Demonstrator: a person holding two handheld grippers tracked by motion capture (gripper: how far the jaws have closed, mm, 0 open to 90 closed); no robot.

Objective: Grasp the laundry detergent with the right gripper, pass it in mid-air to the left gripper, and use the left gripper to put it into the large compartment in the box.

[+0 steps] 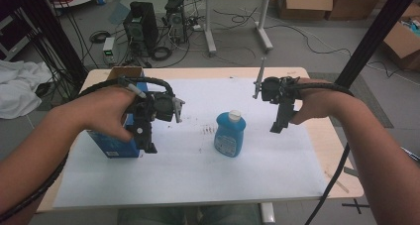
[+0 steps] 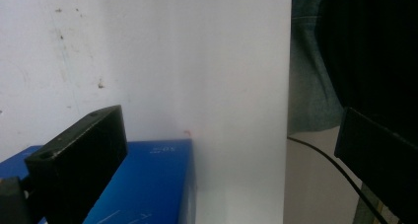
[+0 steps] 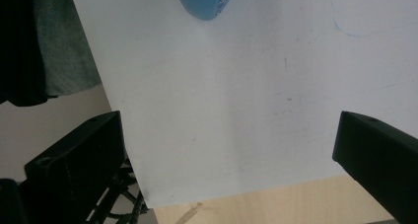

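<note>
A blue bottle (image 1: 230, 135) with a white cap rests on the white sheet (image 1: 198, 170) in the middle of the table, cap pointing away from me. Its blue base (image 3: 204, 2) shows at the top of the right gripper view. A blue box (image 1: 115, 144) stands at the sheet's left edge. My left gripper (image 1: 147, 143) hangs just right of that box, jaws pointing down and wide apart. In the left gripper view the box top (image 2: 148, 184) lies beside the left jaw of the open gripper (image 2: 229, 130). My right gripper (image 1: 278, 125) is held above the sheet right of the bottle, open (image 3: 229, 125) on nothing.
A brown cardboard box (image 1: 124, 72) stands behind the blue box. A black slanted post (image 1: 376, 31) rises at the right. A thin wooden stick (image 1: 337, 180) lies near the table's front right corner. Computers and cables sit on the floor beyond the table.
</note>
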